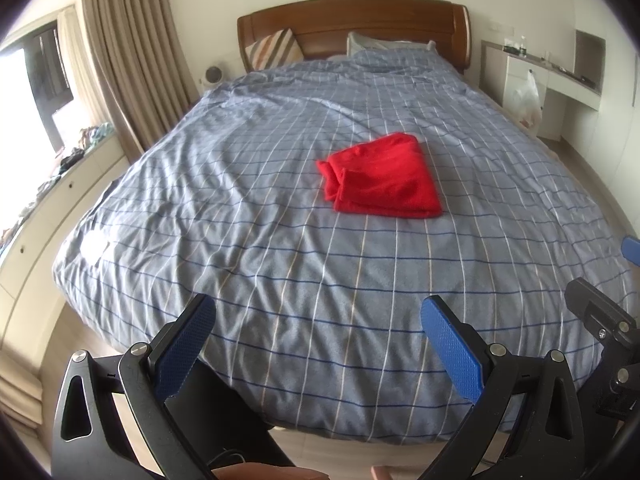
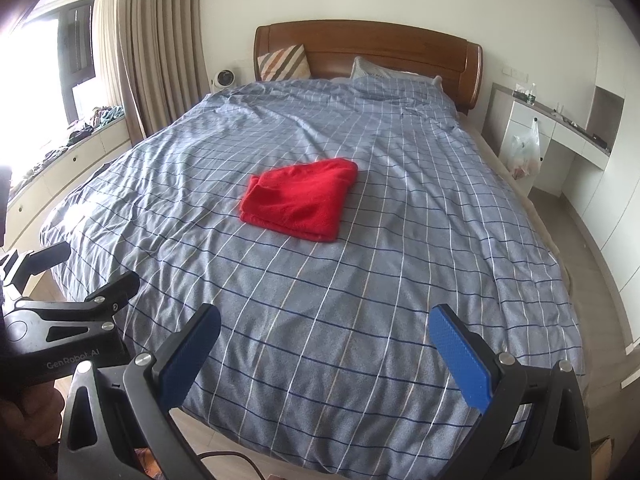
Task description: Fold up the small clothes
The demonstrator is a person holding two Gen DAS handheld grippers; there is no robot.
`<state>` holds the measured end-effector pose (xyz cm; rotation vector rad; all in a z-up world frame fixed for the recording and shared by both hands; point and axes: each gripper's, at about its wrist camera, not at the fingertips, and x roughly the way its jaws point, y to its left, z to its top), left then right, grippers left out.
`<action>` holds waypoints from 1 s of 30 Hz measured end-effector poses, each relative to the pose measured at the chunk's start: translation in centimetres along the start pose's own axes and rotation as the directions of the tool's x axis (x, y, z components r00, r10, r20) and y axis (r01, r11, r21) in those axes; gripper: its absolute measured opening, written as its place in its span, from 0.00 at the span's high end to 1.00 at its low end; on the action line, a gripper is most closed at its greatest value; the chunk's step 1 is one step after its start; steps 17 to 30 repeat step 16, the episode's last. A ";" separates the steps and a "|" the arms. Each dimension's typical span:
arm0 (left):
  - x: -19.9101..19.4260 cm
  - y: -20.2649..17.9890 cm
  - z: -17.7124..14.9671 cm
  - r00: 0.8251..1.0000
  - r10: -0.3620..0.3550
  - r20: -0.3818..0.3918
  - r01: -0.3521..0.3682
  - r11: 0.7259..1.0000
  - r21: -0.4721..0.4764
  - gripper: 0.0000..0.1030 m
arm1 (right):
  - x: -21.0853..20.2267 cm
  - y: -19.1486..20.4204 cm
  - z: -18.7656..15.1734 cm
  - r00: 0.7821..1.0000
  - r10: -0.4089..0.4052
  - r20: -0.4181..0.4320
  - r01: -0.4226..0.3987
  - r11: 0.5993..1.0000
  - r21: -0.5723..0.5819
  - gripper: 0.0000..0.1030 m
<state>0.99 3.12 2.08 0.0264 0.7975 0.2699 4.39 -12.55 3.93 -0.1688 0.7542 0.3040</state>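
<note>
A red garment (image 1: 384,178) lies folded into a compact rectangle in the middle of the bed (image 1: 280,240); in the right wrist view the red garment (image 2: 300,200) sits left of centre on the bed (image 2: 360,300). My left gripper (image 1: 318,314) hangs open over the foot of the bed, well short of the garment, with nothing between its blue pads. My right gripper (image 2: 324,320) is also open and empty, held back near the foot edge. Each gripper's black frame shows at the side of the other's view.
A wooden headboard (image 2: 368,52) with a striped cushion (image 2: 285,62) and a pillow is at the far end. Curtains (image 1: 132,52) and a window counter with clutter run along the left. A white desk (image 2: 560,132) with a plastic bag stands at the right.
</note>
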 end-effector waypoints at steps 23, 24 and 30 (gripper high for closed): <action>-0.4 -0.1 -0.1 1.000 -0.003 0.021 0.003 1.000 -0.019 0.00 | 0.2 -0.2 0.0 1.000 -0.007 -0.004 0.007 1.000 0.010 0.01; -0.4 -0.1 -0.1 1.000 -0.003 0.021 0.003 1.000 -0.019 0.00 | 0.2 -0.2 0.0 1.000 -0.007 -0.004 0.007 1.000 0.010 0.01; -0.4 -0.1 -0.1 1.000 -0.003 0.021 0.003 1.000 -0.019 0.00 | 0.2 -0.2 0.0 1.000 -0.007 -0.004 0.007 1.000 0.010 0.01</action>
